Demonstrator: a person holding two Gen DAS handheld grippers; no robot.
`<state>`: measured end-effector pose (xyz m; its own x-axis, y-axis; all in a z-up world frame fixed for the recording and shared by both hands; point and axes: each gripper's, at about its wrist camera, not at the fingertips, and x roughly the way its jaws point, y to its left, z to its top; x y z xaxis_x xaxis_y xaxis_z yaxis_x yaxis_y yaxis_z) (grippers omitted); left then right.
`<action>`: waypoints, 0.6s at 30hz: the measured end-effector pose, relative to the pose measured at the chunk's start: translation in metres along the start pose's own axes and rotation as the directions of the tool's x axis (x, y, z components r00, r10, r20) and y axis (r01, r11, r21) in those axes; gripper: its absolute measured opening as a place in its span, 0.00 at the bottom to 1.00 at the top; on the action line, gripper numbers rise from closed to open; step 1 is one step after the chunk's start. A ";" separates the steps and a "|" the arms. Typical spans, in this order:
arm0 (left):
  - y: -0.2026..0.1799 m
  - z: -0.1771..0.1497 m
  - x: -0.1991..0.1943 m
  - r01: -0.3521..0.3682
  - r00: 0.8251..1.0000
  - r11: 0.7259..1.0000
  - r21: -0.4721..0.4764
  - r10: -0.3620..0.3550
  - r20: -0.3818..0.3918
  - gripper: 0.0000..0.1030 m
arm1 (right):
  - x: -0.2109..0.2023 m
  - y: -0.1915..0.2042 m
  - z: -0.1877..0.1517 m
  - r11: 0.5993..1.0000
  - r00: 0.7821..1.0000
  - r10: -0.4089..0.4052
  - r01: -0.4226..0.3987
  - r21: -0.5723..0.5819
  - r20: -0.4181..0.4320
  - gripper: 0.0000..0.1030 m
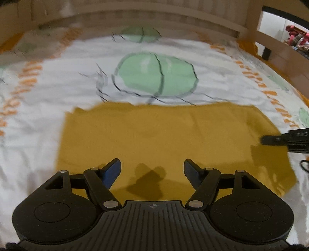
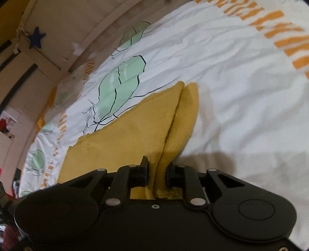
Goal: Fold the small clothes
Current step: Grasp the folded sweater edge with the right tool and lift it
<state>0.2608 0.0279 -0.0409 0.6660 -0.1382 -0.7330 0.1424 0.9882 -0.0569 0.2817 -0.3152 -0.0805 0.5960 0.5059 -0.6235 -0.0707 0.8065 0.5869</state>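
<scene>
A mustard-yellow garment [image 1: 154, 131] lies spread flat on the bed. My left gripper [image 1: 152, 164] hovers over its near edge, open, with nothing between its blue-padded fingers. My right gripper [image 2: 157, 166] is shut on a bunched fold of the same garment [image 2: 125, 135]; the cloth rises from the sheet into the jaws as a raised ridge. In the left wrist view the tip of the right gripper [image 1: 270, 140] shows at the garment's right edge.
The garment rests on a white bedsheet [image 1: 58, 81] printed with green leaves and orange stripes. A wooden bed rail [image 1: 135, 17] runs along the far side. A blue star [image 2: 36, 37] hangs on the frame at the upper left of the right wrist view.
</scene>
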 end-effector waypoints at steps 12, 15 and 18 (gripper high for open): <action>0.075 -0.006 0.001 0.009 1.000 0.989 -0.144 -0.008 0.009 0.68 | -0.001 0.087 0.012 0.992 0.999 -0.043 0.039 -0.117 -0.030 0.24; 0.090 -0.005 0.001 0.032 0.999 0.985 -0.167 -0.032 0.001 0.68 | 0.007 0.111 0.013 0.990 0.999 -0.028 0.021 -0.141 -0.042 0.23; 0.107 -0.003 -0.005 0.038 0.999 0.975 -0.221 -0.035 0.019 0.68 | 0.020 0.135 0.012 0.989 0.998 0.006 -0.014 -0.145 -0.056 0.23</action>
<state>0.2705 0.1347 -0.0451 0.6748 -0.1738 -0.7173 0.0028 0.9725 -0.2330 0.2935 -0.2001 -0.0079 0.5502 0.5267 -0.6479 -0.1940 0.8353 0.5144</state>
